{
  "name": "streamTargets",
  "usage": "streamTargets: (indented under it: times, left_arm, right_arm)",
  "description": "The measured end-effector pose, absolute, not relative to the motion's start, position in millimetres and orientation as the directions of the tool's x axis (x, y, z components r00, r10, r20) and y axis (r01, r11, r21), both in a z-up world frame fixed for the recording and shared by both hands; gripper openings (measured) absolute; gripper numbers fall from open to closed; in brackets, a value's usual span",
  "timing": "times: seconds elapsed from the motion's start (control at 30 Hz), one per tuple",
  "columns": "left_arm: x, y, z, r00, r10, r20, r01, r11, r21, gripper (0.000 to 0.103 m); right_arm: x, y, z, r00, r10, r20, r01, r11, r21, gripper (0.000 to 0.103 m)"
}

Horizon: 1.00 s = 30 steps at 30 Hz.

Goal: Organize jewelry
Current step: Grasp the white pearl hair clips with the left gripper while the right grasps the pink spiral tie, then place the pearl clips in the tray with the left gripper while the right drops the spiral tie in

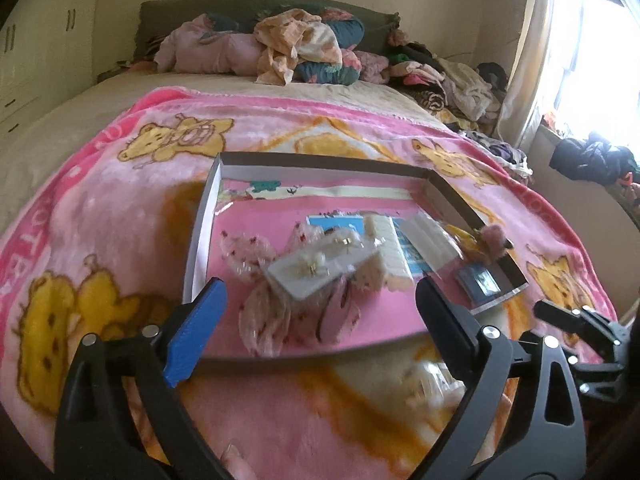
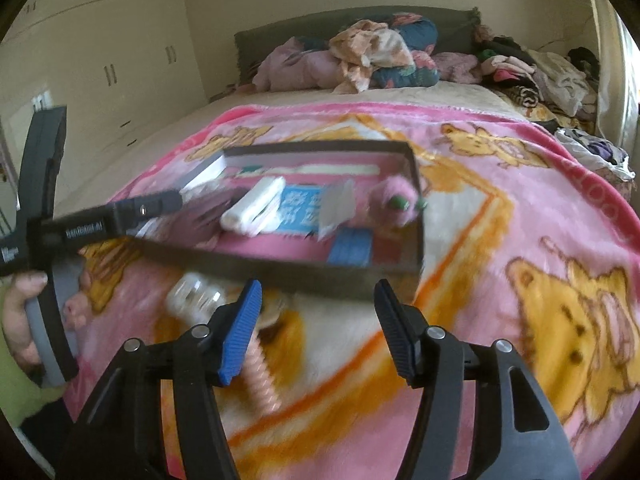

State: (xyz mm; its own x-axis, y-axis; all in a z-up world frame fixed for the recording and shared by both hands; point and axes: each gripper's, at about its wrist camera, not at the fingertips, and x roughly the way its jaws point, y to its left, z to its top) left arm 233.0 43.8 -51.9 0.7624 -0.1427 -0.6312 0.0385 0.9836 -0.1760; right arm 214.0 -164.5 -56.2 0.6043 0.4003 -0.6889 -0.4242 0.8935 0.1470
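Mostly sorted: earring cards in box [image 1: 202, 216]; packet [image 2: 196, 296] at box's 7 o'clock left out. Left gripper [image 1: 320, 320], right gripper [image 2: 318, 320] wide apart, empty.

1. One shallow box [image 1: 208, 216] lying on the bed.
2. Two claws: left claw [image 1: 320, 328], right claw [image 2: 318, 320].
3. One pink blanket [image 1: 100, 208] with bear prints.
4. Two white earring cards [image 1: 316, 276] inside the box, as far as the blur allows.
5. One pink fuzzy item [image 2: 394, 202].
6. One pink spiral hair tie [image 2: 262, 376] outside the box.
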Motion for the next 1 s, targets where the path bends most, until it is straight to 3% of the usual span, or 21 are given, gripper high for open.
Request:
streamTargets:
  times: [0.33, 0.4, 0.57, 0.73, 0.83, 0.9, 1.0]
  left_arm:
    - [207.4, 28.6, -60.7, 0.716, -0.227, -0.660, 0.114, 0.971, -0.210, 0.087]
    - [203.8, 22.6, -65.6, 0.701, -0.248, -0.669, 0.135, 0.967, -0.217, 0.087]
    - [202.2, 7.9, -77.4, 0.672, -0.268, -0.690, 0.172, 0.963, -0.206, 0.087]
    - [209.5, -14.4, -87.5, 0.646, -0.273, -0.713, 0.209, 0.961, -0.179, 0.085]
    - [214.6, -25.7, -94.4, 0.627, -0.255, -0.736, 0.219, 0.965, -0.148, 0.063]
    - [218.4, -32.3, -99.5, 0.614, -0.222, -0.757, 0.213, 0.971, -0.112, 0.037]
    - [219.2, -33.2, -96.4, 0.607, -0.241, -0.757, 0.224, 0.966, -0.128, 0.037]
  right_arm:
    - [196.8, -144.5, -74.5, 0.543, 0.442, -0.714, -0.489, 0.858, 0.160, 0.055]
    - [197.1, -140.5, -79.0, 0.530, 0.439, -0.726, -0.497, 0.854, 0.154, 0.049]
    - [197.8, -144.0, -90.5, 0.497, 0.450, -0.742, -0.489, 0.852, 0.189, 0.020]
    - [193.9, -163.4, -80.7, 0.547, 0.426, -0.721, -0.441, 0.878, 0.185, 0.017]
    - [192.5, -175.4, -72.0, 0.571, 0.421, -0.705, -0.423, 0.887, 0.186, 0.017]
    - [192.0, -183.0, -66.2, 0.585, 0.423, -0.692, -0.415, 0.889, 0.193, 0.017]
    - [193.4, -191.5, -54.6, 0.609, 0.423, -0.671, -0.405, 0.893, 0.196, 0.017]
